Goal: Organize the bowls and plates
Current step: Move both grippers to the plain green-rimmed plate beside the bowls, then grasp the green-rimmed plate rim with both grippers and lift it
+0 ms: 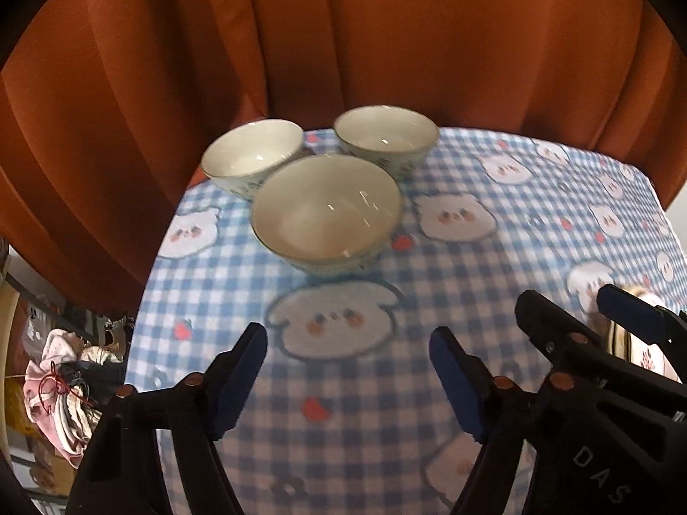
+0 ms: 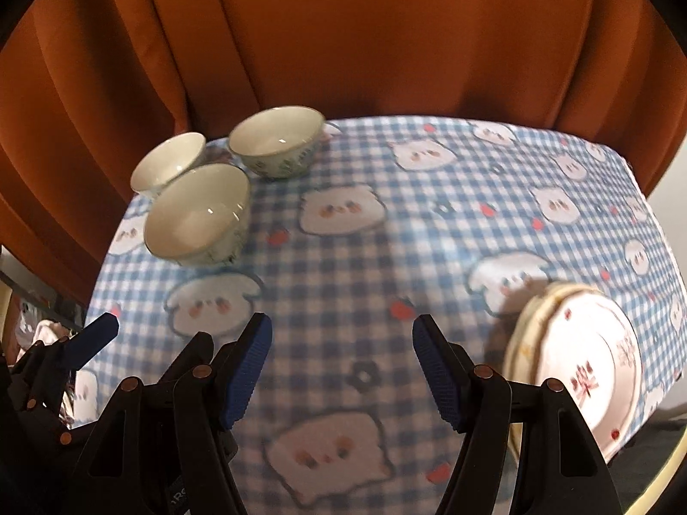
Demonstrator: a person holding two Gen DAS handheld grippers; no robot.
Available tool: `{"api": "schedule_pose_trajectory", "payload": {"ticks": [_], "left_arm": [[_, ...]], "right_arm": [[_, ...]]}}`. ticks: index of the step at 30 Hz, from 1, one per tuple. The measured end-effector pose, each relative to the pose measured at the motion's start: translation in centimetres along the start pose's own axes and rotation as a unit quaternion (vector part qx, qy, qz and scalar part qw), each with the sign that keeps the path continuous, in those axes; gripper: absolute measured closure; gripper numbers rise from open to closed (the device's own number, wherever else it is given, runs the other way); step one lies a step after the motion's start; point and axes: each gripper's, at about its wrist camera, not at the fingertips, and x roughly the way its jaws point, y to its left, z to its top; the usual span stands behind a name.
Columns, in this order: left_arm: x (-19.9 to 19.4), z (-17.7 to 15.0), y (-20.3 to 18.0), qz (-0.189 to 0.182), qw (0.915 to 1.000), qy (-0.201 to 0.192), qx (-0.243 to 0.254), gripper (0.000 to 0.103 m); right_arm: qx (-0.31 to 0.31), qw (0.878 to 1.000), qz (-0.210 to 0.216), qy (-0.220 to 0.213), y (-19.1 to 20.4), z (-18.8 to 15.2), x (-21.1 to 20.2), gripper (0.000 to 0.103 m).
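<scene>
Three white bowls stand close together at the table's far left: a near bowl (image 1: 327, 210) (image 2: 198, 213), a back left bowl (image 1: 252, 152) (image 2: 168, 163) and a back right bowl (image 1: 385, 137) (image 2: 277, 140). A stack of white plates with red marks (image 2: 575, 365) lies at the near right; only its edge (image 1: 639, 343) shows in the left wrist view. My left gripper (image 1: 350, 382) is open and empty above the cloth, in front of the near bowl. My right gripper (image 2: 341, 371) is open and empty, left of the plates; it also shows in the left wrist view (image 1: 566, 300).
The table carries a blue checked cloth with white animal faces (image 2: 386, 257). Orange curtains (image 2: 343, 43) hang right behind the table. A heap of clothes (image 1: 64, 386) lies below the table's left edge. The left gripper's fingertip (image 2: 92, 339) shows at the right wrist view's left.
</scene>
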Motion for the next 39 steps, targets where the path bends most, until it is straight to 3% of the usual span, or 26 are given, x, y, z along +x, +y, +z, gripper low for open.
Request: {"api": "schedule_pose_trajectory", "payload": {"ticks": [12, 18, 30, 33, 35, 39], "left_arm": [[4.3, 6.1, 4.6, 0.041, 0.9986, -0.022, -0.023, 0.027], [7.9, 7.7, 6.2, 0.049, 0.9982, -0.004, -0.034, 0.027], [12.9, 8.3, 6.7, 0.035, 0.998, 0.035, -0.04, 0.051], [13.6, 8.3, 6.8, 0.029, 0.9978, 0.045, -0.04, 0.062], [13.5, 8.2, 6.9, 0.02, 0.9978, 0.042, -0.047, 0.077], [13.2, 8.2, 6.7, 0.017, 0.9982, 0.039, -0.043, 0.077]], "right_arm": [[-0.02, 0.999, 0.021, -0.023, 5.1, 7.1, 4.6, 0.032], [-0.022, 0.999, 0.032, -0.017, 7.0, 9.5, 8.3, 0.032], [-0.019, 0.999, 0.037, 0.022, 8.6, 10.7, 14.0, 0.061], [-0.017, 0.999, 0.04, 0.033, 8.8, 10.7, 14.9, 0.074], [-0.02, 0.999, 0.034, 0.033, 8.8, 10.7, 15.2, 0.076], [-0.017, 0.998, 0.039, 0.038, 8.7, 10.7, 15.1, 0.078]]}}
